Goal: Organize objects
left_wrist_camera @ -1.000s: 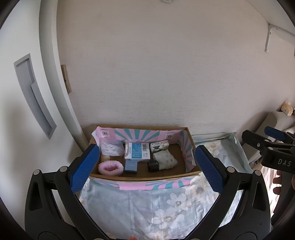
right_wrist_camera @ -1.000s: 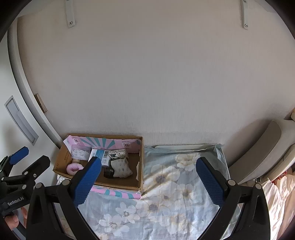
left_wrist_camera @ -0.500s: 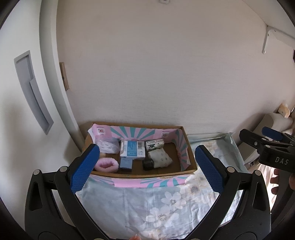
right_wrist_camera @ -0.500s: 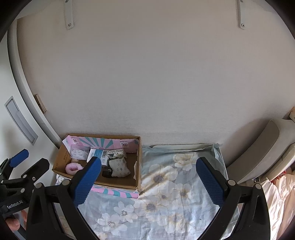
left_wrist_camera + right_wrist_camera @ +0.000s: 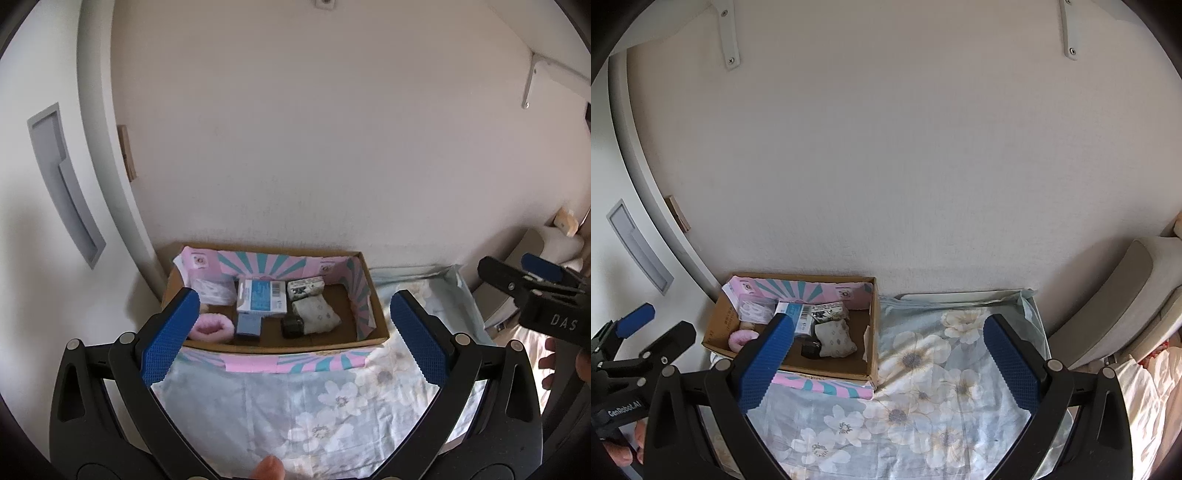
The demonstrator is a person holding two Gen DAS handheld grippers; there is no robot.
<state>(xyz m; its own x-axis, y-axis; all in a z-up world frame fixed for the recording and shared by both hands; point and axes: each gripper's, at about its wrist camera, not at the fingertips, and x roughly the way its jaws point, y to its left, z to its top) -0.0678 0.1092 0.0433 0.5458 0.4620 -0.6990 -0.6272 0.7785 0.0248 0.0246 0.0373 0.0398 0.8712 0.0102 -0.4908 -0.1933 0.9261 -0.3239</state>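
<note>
looks nearly done — the open cardboard box with pink-and-teal lining (image 5: 365, 295), at ten o'clock on the floral bedsheet (image 5: 923, 398), holds everything; left tool (image 5: 295, 332) and right tool (image 5: 886, 363) both spread, empty.

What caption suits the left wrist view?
Open left gripper facing a cardboard box of small things on a flowered cloth.

Plain cream wall (image 5: 905, 166), white shelf brackets (image 5: 729, 40) above, beige cushion (image 5: 1123, 295) right, soft daylight.
</note>
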